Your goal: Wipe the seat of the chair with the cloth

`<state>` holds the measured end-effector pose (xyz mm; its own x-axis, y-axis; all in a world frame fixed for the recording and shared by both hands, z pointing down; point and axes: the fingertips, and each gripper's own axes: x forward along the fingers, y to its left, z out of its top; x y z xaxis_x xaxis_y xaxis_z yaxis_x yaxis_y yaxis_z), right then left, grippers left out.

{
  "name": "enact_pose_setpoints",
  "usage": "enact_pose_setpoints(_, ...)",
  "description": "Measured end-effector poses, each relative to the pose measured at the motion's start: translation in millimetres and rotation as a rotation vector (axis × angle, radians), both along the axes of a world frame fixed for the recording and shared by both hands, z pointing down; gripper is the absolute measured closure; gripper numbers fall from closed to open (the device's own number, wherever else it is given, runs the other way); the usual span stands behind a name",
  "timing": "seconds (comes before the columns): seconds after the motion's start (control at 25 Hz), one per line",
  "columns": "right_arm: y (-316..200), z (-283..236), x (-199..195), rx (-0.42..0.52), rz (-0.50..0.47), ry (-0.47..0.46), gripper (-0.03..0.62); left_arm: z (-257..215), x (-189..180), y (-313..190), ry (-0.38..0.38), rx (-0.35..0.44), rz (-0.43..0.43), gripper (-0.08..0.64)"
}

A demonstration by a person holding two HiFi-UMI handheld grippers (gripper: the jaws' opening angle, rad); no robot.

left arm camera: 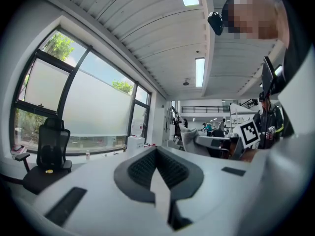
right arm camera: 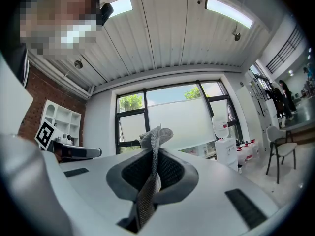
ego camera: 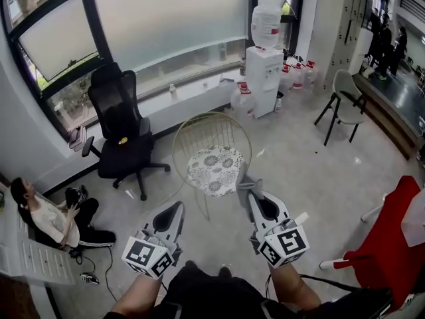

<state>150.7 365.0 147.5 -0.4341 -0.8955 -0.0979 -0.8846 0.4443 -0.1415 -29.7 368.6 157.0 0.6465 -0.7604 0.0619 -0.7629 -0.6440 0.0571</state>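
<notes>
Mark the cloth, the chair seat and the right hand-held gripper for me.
cloth [right arm camera: 155,140]: right gripper view, on the grey mesh fold above the jaws.
chair seat [ego camera: 214,170]: head view, middle of its floral top.
right hand-held gripper [ego camera: 252,193]: head view, between its jaw tips.

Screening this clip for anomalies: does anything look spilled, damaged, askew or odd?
Nothing looks spilled or damaged. The wire chair stands upright. The right claw is shut on the cloth; the left claw is shut, empty. One oddity: a person sits on the floor beside the black office chair.
</notes>
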Motion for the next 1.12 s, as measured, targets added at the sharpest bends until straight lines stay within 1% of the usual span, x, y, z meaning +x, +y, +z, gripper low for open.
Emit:
enact_pose_setpoints(0.24,-37,12,-2,-0.016,-0.018,0.001,0.571,10,1,-30,0.0,-0.008,-0.015,0.552)
enact_pose_setpoints(0.48,-76,19,-12,-0.03,-0.023,0.022,0.571,18,-5,-69,0.025,-0.016,-0.019,0.552)
enact_pose_setpoints(0.68,-118,23,-24,-0.037,-0.024,0.043,0.571,24,-13,-113,0.038,-0.023,-0.016,0.552)
enact_pose_setpoints(0.88,-168,37,-40,-0.064,-0.036,0.053,0.571,36,-25,-163,0.039,-0.04,-0.024,0.552)
enact_pose_setpoints(1.12,-235,46,-68,-0.086,-0.054,0.075,0.571,49,-44,-228,0.026,-0.062,-0.004,0.552)
